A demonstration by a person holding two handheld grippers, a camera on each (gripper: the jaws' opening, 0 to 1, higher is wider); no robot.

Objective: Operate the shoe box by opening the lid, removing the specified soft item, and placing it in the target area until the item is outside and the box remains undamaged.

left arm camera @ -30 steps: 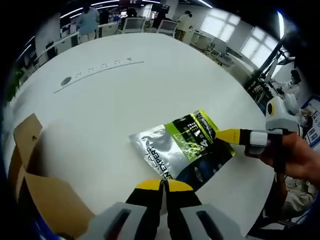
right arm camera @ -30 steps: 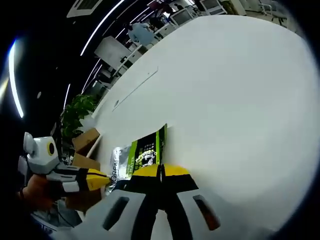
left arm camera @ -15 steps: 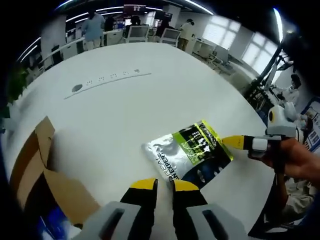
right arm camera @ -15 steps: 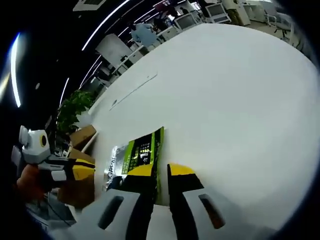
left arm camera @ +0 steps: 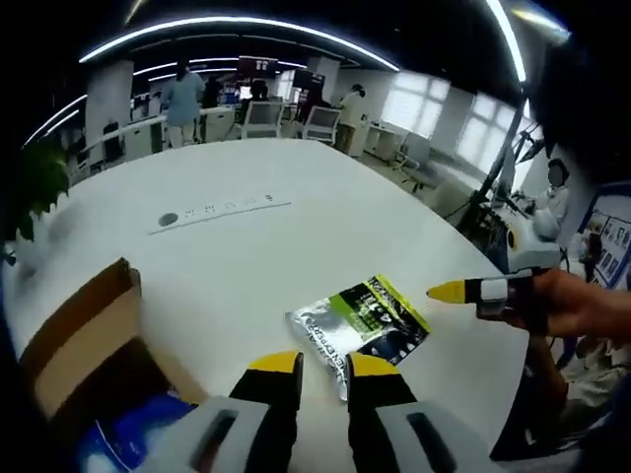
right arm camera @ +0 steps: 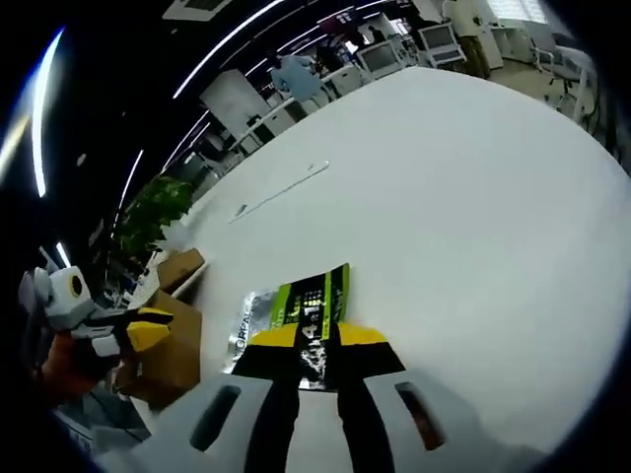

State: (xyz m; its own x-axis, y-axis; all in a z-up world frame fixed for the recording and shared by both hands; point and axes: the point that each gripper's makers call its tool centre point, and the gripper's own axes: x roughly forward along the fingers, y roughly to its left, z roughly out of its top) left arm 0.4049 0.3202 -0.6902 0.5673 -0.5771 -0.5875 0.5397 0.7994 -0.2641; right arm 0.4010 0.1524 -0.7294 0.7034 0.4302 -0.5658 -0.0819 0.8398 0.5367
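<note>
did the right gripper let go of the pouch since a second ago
Yes. The right gripper was shut on the pouch; now its jaws stand apart, backed off, and the pouch lies on the table.

pouch flat on table, mid-right, w/ open box well apart at near left | left gripper just near of pouch | right gripper right of pouch, apart | cable strip far-left on table | chairs behind far edge

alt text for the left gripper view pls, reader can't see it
A silver and green pouch lies flat on a white table, just beyond the open left gripper. An open cardboard box sits at lower left, and the right gripper enters from the right.
</note>
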